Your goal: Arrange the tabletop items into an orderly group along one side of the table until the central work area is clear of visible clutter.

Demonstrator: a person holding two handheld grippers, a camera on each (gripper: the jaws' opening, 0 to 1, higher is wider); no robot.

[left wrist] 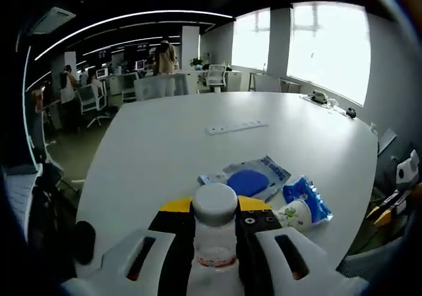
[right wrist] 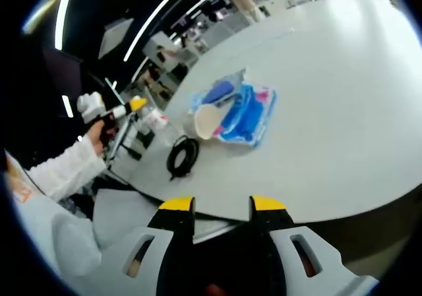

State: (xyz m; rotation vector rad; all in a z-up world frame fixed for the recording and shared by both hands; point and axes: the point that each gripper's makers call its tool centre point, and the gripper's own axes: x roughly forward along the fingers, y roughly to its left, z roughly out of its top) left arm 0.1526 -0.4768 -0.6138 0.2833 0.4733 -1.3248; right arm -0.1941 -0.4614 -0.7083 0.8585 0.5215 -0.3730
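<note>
My left gripper [left wrist: 215, 207] is shut on a clear plastic bottle [left wrist: 214, 240] with a white cap, which stands upright between the yellow-tipped jaws. Beyond it on the white table [left wrist: 165, 151] lie a blue packet [left wrist: 247, 177] and a second blue packet [left wrist: 310, 200] with a paper cup [left wrist: 293, 215] lying on its side against it. In the right gripper view my right gripper [right wrist: 221, 205] hangs open and empty past the table's edge. That view also has the packets [right wrist: 241, 108], the cup [right wrist: 204, 120] and the left gripper [right wrist: 138, 108] held by a sleeved hand [right wrist: 95, 134].
A black coiled cable [right wrist: 182, 156] lies near the table [right wrist: 330, 78] edge beside the cup. A flush power strip [left wrist: 236, 127] sits in the table's middle. Office chairs, desks and people stand beyond the far side; windows are at the right.
</note>
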